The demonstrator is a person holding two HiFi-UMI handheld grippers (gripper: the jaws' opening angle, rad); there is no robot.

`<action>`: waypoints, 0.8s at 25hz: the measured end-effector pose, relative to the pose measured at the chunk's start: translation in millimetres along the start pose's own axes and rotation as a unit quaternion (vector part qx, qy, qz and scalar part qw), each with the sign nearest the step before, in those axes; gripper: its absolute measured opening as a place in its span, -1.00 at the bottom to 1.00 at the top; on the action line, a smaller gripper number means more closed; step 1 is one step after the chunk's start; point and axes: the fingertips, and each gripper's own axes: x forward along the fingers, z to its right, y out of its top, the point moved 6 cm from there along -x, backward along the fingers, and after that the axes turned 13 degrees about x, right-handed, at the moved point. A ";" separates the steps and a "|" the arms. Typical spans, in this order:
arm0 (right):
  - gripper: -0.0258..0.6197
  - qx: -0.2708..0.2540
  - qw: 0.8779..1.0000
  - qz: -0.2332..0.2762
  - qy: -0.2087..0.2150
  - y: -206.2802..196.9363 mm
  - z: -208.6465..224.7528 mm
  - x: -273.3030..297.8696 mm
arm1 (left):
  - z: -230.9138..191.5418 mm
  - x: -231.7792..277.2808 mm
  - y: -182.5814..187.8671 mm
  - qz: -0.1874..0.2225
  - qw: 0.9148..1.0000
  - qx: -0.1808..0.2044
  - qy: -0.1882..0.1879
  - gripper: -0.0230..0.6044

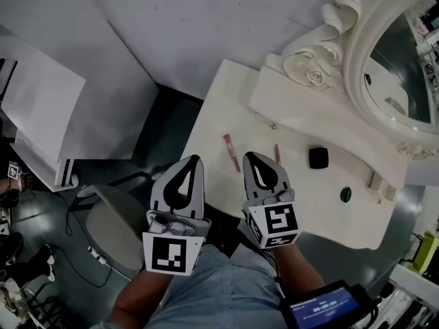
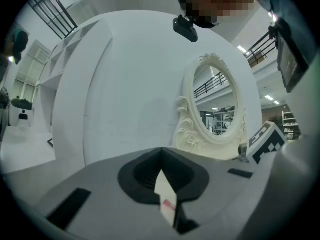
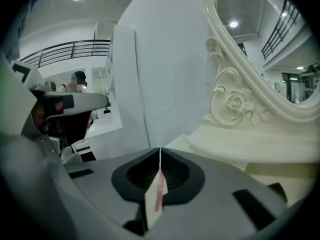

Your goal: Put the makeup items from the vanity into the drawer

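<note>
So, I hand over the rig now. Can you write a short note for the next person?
Left tool: shut, empty.
Right tool: shut, empty.
Both are at the front of the vanity.
On top of it: pink tube, pink pencil, black case, dark round item.
Done: nothing picked up; no open drawer in view.
Left: open the drawer and put all four items in.

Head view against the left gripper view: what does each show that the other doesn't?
Head view only: the black square compact, the small dark green round item and the grey padded stool. Left gripper view only: black metal railings up high and the black head-mounted camera. Both: the cream carved oval mirror.
</note>
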 end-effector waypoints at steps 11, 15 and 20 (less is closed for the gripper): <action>-0.65 0.012 0.994 -0.107 0.004 -50.7 14.6 48.6 | -10.8 39.7 -49.2 -0.072 0.997 -0.029 -0.027 -0.93; -0.55 0.014 0.990 -0.139 0.006 -67.1 17.2 63.5 | -13.6 51.2 -66.7 -0.086 0.995 -0.037 -0.032 -0.93; -0.55 0.008 0.986 -0.169 0.000 -78.8 21.3 73.5 | -11.2 62.8 -80.6 -0.103 0.992 -0.056 -0.038 -0.93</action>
